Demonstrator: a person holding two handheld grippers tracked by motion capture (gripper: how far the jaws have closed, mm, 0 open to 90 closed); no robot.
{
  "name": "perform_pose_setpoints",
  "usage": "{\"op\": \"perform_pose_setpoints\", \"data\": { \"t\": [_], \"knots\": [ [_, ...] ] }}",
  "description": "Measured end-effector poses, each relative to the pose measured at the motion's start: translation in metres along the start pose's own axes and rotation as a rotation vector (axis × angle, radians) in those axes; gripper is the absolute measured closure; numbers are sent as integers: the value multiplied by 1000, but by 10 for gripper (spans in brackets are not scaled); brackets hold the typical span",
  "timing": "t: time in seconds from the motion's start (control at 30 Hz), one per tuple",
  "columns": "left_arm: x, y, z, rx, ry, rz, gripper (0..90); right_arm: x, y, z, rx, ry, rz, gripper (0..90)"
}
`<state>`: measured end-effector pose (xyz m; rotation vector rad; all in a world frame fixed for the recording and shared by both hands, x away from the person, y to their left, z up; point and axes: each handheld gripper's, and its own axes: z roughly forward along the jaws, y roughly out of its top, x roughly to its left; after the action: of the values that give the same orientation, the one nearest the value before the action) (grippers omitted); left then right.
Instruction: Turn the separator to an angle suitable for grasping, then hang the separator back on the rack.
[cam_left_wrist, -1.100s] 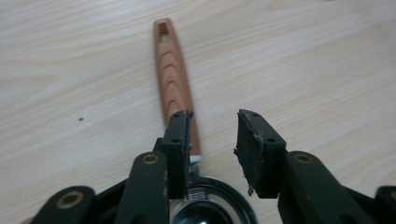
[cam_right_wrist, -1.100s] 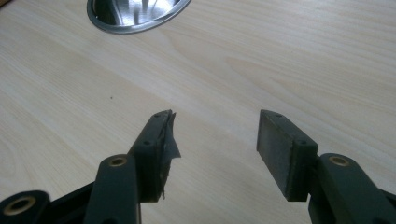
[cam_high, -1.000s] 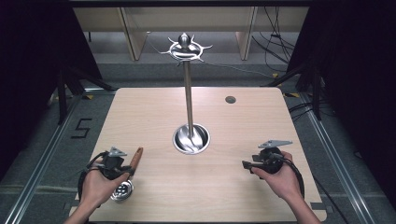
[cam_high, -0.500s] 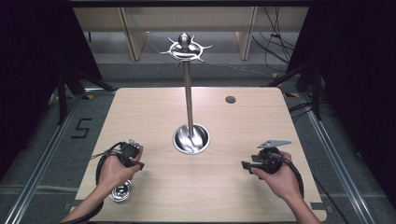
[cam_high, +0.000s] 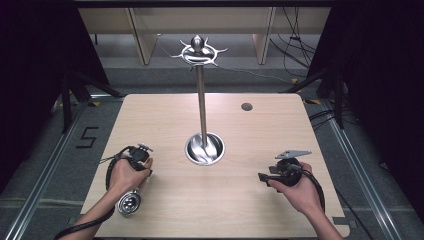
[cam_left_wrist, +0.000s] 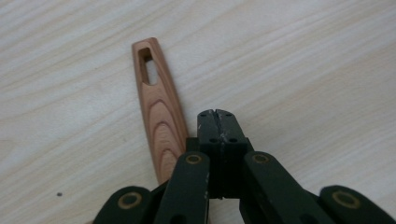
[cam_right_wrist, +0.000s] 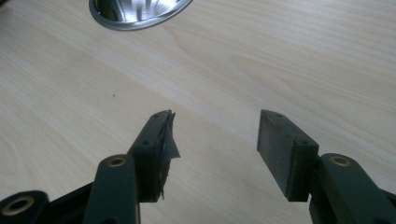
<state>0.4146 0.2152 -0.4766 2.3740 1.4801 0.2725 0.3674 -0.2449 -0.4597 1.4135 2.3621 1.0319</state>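
**Item: ladle with wooden handle, to be lifted from the table**

- **Left claw** (cam_left_wrist: 218, 116): clenched, both jaws pressed flat against each other with nothing between them. We judge it has closed beside the handle, not on it.
- **Wooden handle** (cam_left_wrist: 156, 102): lies flat on the table (cam_high: 240, 200), just left of the left claw's jaws. It runs back under the claw's left link and forward past the tips. Its hanging slot (cam_left_wrist: 148, 70) is ahead of the tips and to their left.
- **Ladle bowl** (cam_high: 128, 203): shiny steel, behind the left claw, beside the wrist of the left hand (cam_high: 125, 175).
- **Right claw** (cam_right_wrist: 215, 119): released, jaws wide apart over bare wood and holding nothing. A torn strip hangs off one pad.
- **Stand** (cam_high: 201, 100): an upright steel pole with hooks (cam_high: 198, 50) at its top. Its round base (cam_high: 205, 149) lies ahead of the right claw and to the left.

**Handling note:** we take the step in hand to be grasping the handle. To do it well we would open the left claw and shift it left until the handle sits between the pads. We would then close on the middle of the wood, leaving the slot free for a hook. A flat handle can skid aside, so we would come straight down and squeeze slowly.
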Motion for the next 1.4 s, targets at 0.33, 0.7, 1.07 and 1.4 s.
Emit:
{"op": "perform_pose_setpoints", "data": {
  "t": [0.33,0.7,1.07,1.4],
  "knots": [
    [10,-1,2,4,56,-8,895,1,-1,1,-3,4,14,460],
    [17,-4,0,34,85,-33,895,0,-1,0,14,5,3,456],
    [16,-14,-21,-69,48,-89,857,-6,-3,-2,-23,-9,1,456],
    [10,-23,-31,-68,73,-171,635,-5,0,-6,53,-7,11,456]
  ]
}}
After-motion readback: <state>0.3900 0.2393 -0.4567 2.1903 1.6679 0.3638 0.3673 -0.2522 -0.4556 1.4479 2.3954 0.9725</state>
